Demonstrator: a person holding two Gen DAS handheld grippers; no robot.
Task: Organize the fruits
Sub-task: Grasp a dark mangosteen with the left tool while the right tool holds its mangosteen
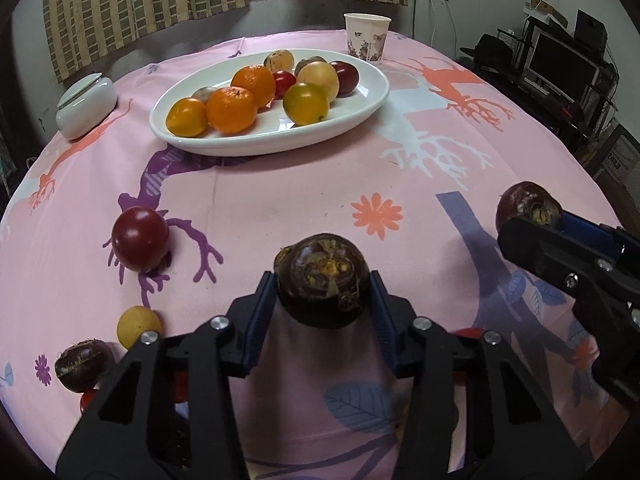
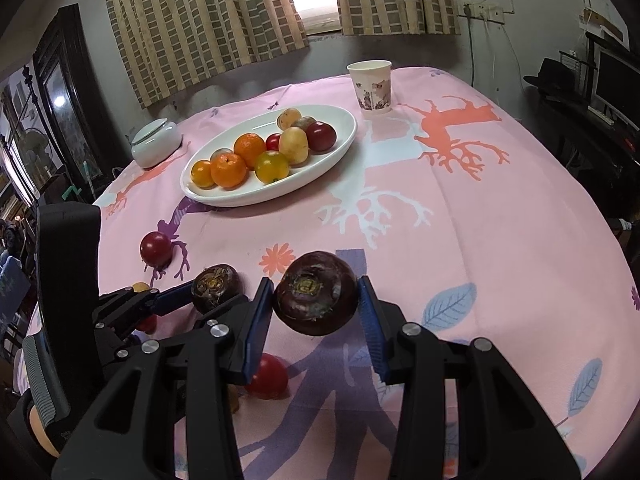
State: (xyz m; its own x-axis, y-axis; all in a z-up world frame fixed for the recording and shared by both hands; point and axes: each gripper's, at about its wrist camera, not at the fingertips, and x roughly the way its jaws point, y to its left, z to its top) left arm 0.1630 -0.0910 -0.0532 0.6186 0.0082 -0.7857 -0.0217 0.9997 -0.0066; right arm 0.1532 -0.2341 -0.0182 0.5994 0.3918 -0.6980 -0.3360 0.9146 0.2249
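Observation:
A dark brown water chestnut (image 1: 323,280) sits between the blue pads of my left gripper (image 1: 322,280), which is shut on it just above the pink tablecloth. My right gripper (image 2: 315,284) is shut on a second water chestnut (image 2: 316,298), and in the left wrist view it shows at the right edge. A white oval plate (image 1: 280,144) at the back holds several oranges, red fruits and yellow ones. Loose on the cloth lie a red fruit (image 1: 140,238), a yellow fruit (image 1: 138,326), a third chestnut (image 1: 78,366) and another red fruit (image 2: 268,376).
A paper cup (image 1: 367,38) stands behind the plate near the far table edge. A white lidded jar (image 1: 86,104) sits at the back left. Curtains hang behind the table, and a desk with a monitor stands to the right.

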